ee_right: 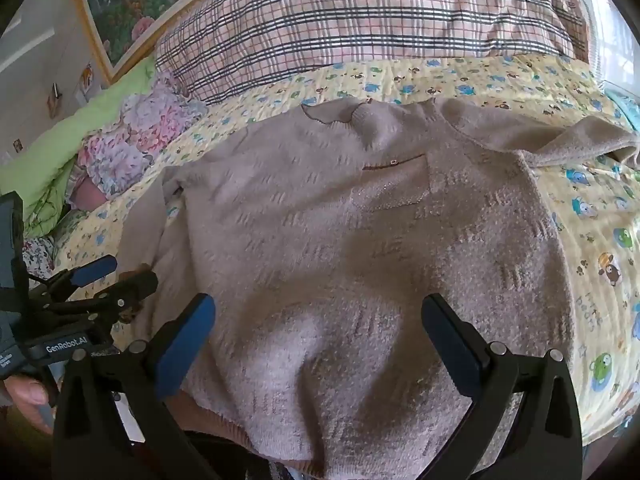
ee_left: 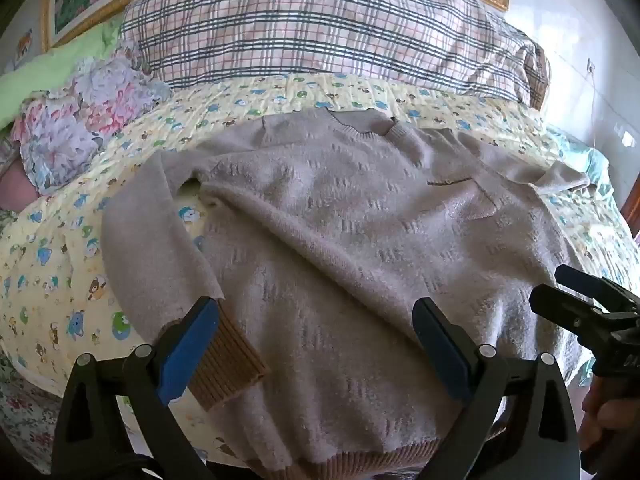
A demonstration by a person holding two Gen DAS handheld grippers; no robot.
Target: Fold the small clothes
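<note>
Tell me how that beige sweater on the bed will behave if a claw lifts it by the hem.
The sweater would probably droop rather than hold shape: it already lies in soft wrinkles on the yellow quilt. Its fuzzy knit looks grippy, so slipping seems unlikely. The loose sleeve would likely dangle and trail.

Both wrist views look steeply down, close over one sweater (ee_left: 340, 220), seemingly from its hem side.

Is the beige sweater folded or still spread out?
Spread out: the sweater lies flat on the bedsheet, neckline visible at the far end, both sleeves lying out sideways.
</note>
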